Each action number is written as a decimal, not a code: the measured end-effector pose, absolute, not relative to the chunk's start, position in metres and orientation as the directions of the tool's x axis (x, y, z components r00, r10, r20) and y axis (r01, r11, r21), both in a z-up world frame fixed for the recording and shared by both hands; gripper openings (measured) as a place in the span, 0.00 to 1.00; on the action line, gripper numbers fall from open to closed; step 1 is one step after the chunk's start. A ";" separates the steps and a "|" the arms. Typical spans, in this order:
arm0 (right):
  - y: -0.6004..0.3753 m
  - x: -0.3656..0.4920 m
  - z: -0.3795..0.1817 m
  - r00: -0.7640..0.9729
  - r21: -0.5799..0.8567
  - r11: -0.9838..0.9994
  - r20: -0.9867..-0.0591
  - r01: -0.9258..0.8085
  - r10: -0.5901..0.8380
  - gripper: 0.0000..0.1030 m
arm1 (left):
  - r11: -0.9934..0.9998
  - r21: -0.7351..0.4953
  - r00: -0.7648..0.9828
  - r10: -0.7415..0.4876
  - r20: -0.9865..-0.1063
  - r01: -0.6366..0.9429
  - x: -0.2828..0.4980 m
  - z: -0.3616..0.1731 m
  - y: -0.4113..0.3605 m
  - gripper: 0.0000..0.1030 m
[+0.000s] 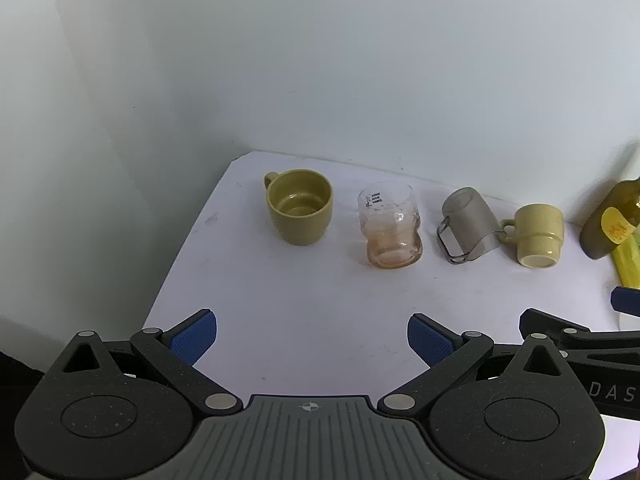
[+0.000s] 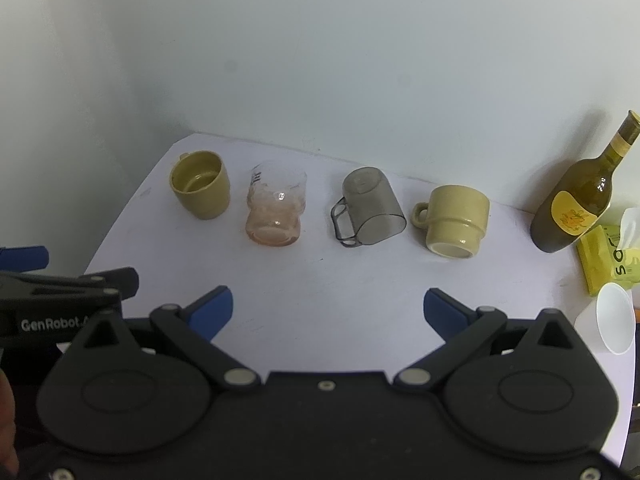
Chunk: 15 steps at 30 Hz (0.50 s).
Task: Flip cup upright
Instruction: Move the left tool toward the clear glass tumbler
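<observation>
Claws agape before cups.

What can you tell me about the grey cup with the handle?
The grey cup is smoky, see-through plastic by its look, with a loop handle on its left side. It appears to be upside down, tilted, base facing up and back, rim toward the camera on the white table. It sits third in the row, touching no other cup in the right wrist view.

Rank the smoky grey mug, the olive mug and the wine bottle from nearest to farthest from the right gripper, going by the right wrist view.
From the right gripper:
1. Smoky grey mug, straight ahead, tipped over.
2. Olive mug, far left, upright.
3. Wine bottle, far right by the wall.
</observation>
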State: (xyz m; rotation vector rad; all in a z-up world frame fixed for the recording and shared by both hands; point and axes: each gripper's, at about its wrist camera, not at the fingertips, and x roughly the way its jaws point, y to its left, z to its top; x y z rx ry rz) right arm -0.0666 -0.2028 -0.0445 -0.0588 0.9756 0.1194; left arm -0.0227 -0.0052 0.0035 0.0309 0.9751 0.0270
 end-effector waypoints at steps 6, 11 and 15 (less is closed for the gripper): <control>-0.198 -0.067 -0.044 0.547 0.001 0.990 -0.834 -0.143 0.080 1.00 | 0.999 0.037 0.550 0.048 -0.834 -0.031 -0.030 0.002 -0.002 1.00; -0.202 -0.072 -0.047 0.539 -0.012 0.987 -0.839 -0.158 0.076 1.00 | 0.999 0.026 0.525 0.042 -0.850 -0.039 -0.037 -0.008 -0.015 1.00; -0.218 -0.080 -0.053 0.530 -0.013 0.987 -0.845 -0.162 0.076 1.00 | 0.999 0.033 0.501 0.038 -0.865 -0.018 -0.042 -0.016 -0.038 1.00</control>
